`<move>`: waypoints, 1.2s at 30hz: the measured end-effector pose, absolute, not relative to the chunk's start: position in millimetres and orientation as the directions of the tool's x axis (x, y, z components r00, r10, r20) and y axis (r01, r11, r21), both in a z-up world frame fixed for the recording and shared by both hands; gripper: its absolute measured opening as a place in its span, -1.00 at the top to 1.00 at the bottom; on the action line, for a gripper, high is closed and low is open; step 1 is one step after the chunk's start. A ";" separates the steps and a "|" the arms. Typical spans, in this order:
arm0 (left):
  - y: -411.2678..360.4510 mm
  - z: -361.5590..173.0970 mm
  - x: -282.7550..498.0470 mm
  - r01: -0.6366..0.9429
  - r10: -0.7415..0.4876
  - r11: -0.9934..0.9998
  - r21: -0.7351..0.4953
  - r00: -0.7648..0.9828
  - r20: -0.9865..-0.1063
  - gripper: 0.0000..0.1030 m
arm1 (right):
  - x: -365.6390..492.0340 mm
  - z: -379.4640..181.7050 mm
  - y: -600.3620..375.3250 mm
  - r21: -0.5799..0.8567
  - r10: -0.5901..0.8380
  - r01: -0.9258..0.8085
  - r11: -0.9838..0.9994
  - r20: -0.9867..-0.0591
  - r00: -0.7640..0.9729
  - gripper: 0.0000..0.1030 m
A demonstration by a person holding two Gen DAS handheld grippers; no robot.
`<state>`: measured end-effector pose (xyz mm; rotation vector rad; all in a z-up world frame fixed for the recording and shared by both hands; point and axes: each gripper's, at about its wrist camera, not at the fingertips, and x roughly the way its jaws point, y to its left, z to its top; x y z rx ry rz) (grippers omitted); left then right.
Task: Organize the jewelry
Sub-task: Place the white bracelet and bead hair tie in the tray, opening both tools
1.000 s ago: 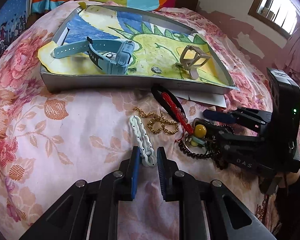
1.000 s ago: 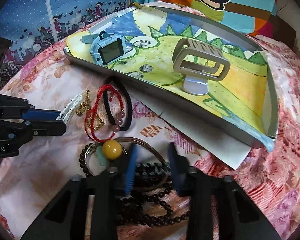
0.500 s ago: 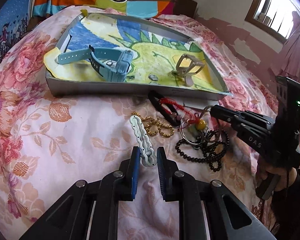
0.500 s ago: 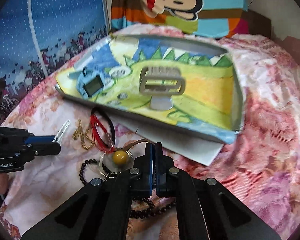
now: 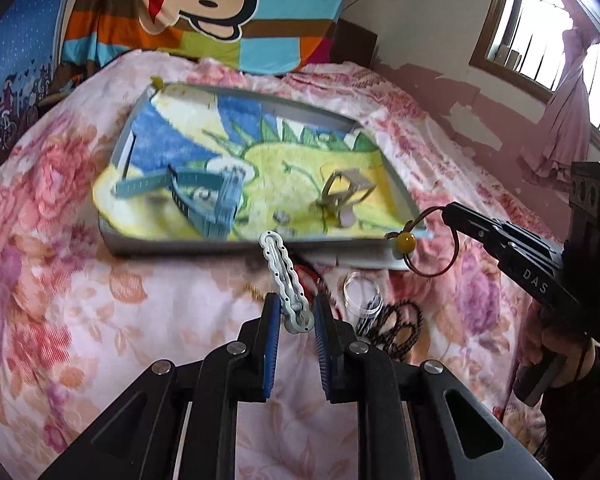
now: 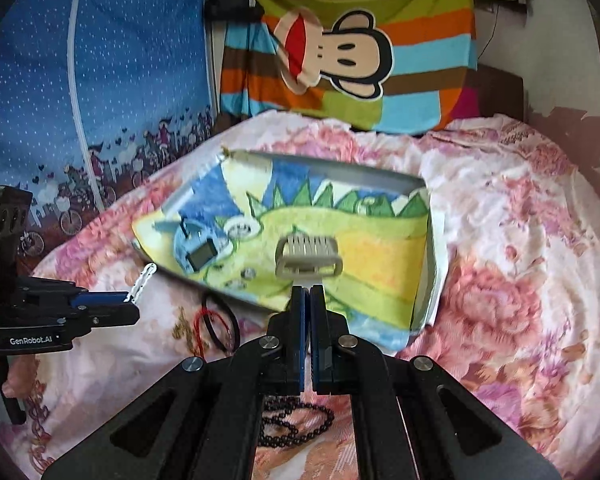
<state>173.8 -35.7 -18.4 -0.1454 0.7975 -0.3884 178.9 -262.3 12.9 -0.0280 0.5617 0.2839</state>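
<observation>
You are working over a bed covered in a soft quilt (image 5: 100, 300) printed with pink and red flowers, with a striped cartoon-monkey blanket (image 6: 348, 48) draped behind it and a barred window (image 5: 540, 20) off to your right. A shallow grey tray (image 5: 204, 246) lies on the quilt, lined with a fuzzy towel showing a green and yellow dinosaur. On the towel rest a light blue rubbery watch (image 5: 204, 196) and a beige plastic claw clip (image 6: 308, 258).

Your left gripper (image 5: 294, 320) has its blue ribbed pads closed on the hinge end of a white wavy hair clip (image 5: 284, 276) dotted with small holes; the clip is lifted off the quilt and points toward the tray's near wall. Your right gripper (image 6: 307, 300) reaches in level over the tray's near edge, its fingers pressed together on a thin brown cord (image 5: 436, 248) that hangs in a loop and carries a round amber bead (image 5: 406, 242).

On the quilt in front of the tray lie a black hair tie (image 6: 220, 324), a red string bracelet (image 6: 204, 328), a gold chain (image 6: 180, 324), a clear ring (image 5: 362, 292) and a strand of dark round beads (image 6: 296, 424).

The left tool reads "GenRobot.AI" in the right wrist view; the right tool shows "DAS" in the left wrist view.
</observation>
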 end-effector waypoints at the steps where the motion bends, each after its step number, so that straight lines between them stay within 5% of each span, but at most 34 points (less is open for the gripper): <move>1: -36.3 -13.9 177.0 0.286 -0.394 0.919 -0.272 0.637 -0.663 0.69 | 180.0 17.1 -262.2 0.050 0.260 -0.275 0.960 -0.521 0.813 0.95; 10: -65.4 11.9 235.2 0.325 -0.404 0.913 -0.245 0.652 -0.642 0.69 | 211.3 43.3 -261.6 0.006 0.213 -0.240 0.971 -0.479 0.852 0.95; 36: -89.4 -39.6 300.9 0.254 -0.309 0.948 -0.189 0.605 -0.734 0.68 | 261.1 -29.1 -286.0 0.060 0.123 -0.108 0.992 -0.612 0.781 0.95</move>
